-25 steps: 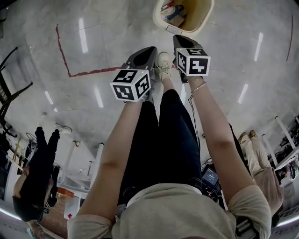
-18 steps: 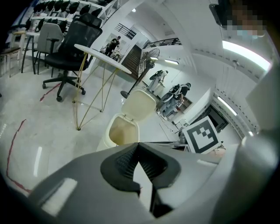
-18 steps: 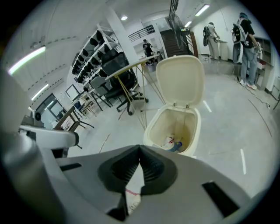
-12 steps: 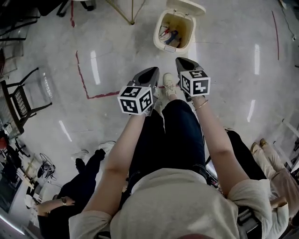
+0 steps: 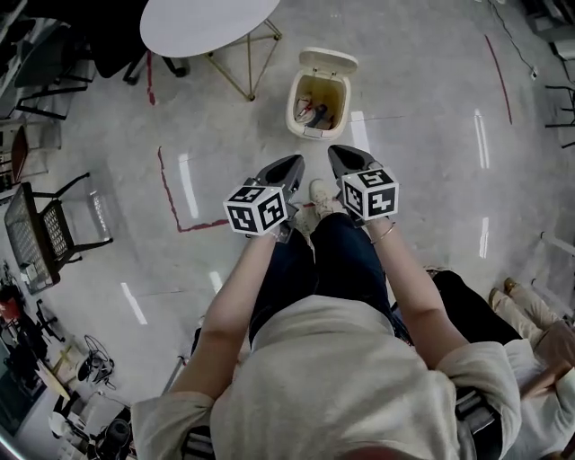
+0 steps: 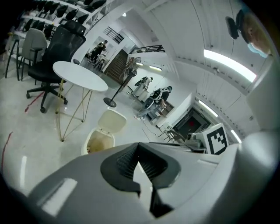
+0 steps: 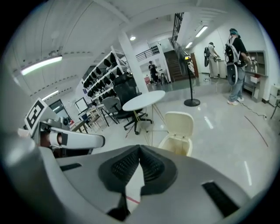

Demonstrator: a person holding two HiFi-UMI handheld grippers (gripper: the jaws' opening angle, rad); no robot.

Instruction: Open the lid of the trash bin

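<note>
As I look down past my legs, the bin [image 5: 310,131] stands on the floor ahead of my shoe [image 5: 321,192], w/ its lid [image 5: 328,61] up and tilted back on the far side. Some rubbish shows inside. A white round table [image 5: 207,22] on thin legs stands near the bin, to its left. A red tape line [image 5: 169,184] marks the floor to my left.

Left gripper [image 5: 289,163] & right gripper [image 5: 339,154] hover side by side above my shoe. Both point toward the bin and are well apart from it.

Left gripper view: jaws closed tip to tip, nothing between them. The bin w/ raised lid sits beyond them, to the left.

Right gripper view: jaws likewise pressed together, empty. The bin sits just right of the tips, w/ the table behind it and a black chair [image 7: 127,94] further back.
</note>
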